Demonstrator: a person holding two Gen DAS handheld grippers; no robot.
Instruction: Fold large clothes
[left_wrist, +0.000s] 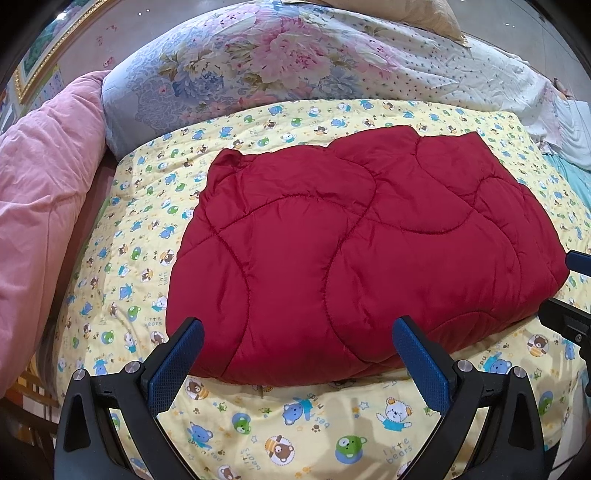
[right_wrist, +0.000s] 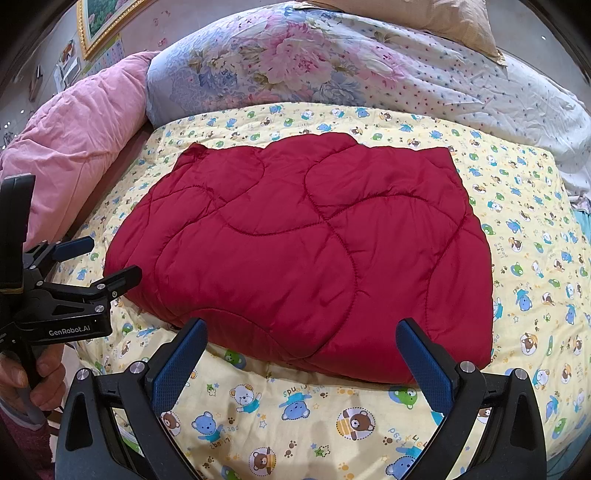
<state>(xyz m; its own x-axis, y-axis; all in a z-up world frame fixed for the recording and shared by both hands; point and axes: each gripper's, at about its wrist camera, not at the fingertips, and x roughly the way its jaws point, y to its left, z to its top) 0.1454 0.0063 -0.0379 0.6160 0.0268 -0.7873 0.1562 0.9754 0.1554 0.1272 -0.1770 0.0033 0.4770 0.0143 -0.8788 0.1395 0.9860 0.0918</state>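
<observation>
On bear-print sheet (left_wrist: 332, 424) | folded red quilted jacket (left_wrist: 362, 251) (puffy) | both grippers' fingers apart, empty

In the left wrist view the right gripper (left_wrist: 576, 291) is cut off by the right edge, so its spread cannot be read. The red quilted garment (right_wrist: 295, 243) hides its own underside and folded layers. A tan pillow (right_wrist: 443, 18) runs off the top.

The folded quilted garment (left_wrist: 369, 251) is lying in the middle of the bed sheet (left_wrist: 303, 424). Behind it the flowered duvet (left_wrist: 280, 62) is piling up, a cushion (left_wrist: 424, 14) apparently sitting on top. The bunched blanket (left_wrist: 48, 184) is lying left.
</observation>
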